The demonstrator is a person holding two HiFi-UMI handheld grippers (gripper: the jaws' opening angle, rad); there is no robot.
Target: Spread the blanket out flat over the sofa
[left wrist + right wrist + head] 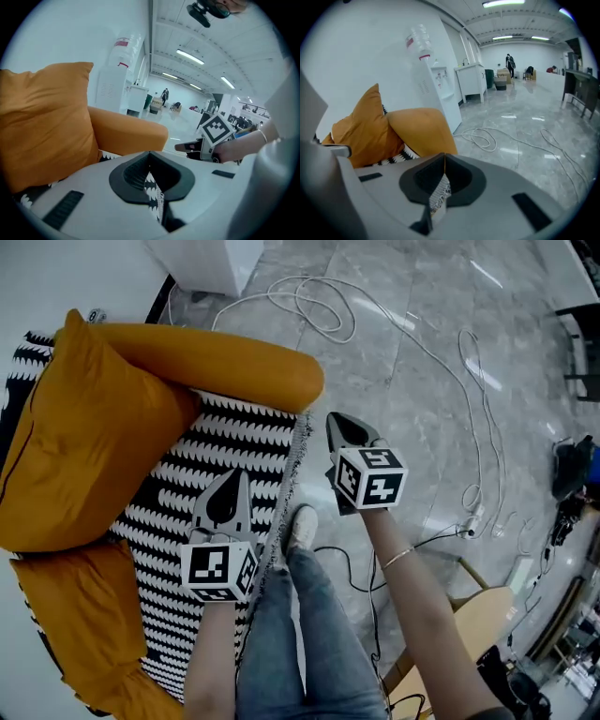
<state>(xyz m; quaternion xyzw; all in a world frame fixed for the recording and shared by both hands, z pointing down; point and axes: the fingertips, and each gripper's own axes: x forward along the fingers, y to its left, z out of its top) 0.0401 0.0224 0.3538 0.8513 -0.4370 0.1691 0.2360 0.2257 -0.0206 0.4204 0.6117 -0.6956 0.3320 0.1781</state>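
Note:
A black-and-white patterned blanket (230,442) lies over the seat of the orange sofa (234,367), beside a large orange cushion (84,437). Its fringed edge (298,451) hangs at the sofa's front. My left gripper (236,486) is over the blanket near that front edge, shut on a fold of the blanket (153,190). My right gripper (336,427) sits just past the edge by the armrest end, shut on a strip of the blanket's edge (439,192). In the left gripper view the right gripper's marker cube (215,129) shows close by.
A person's leg in jeans (300,634) and a shoe (300,526) stand against the sofa front. White cables (323,310) loop over the marble floor. A white water dispenser (436,89) stands behind the armrest. A wooden chair (473,615) is at lower right.

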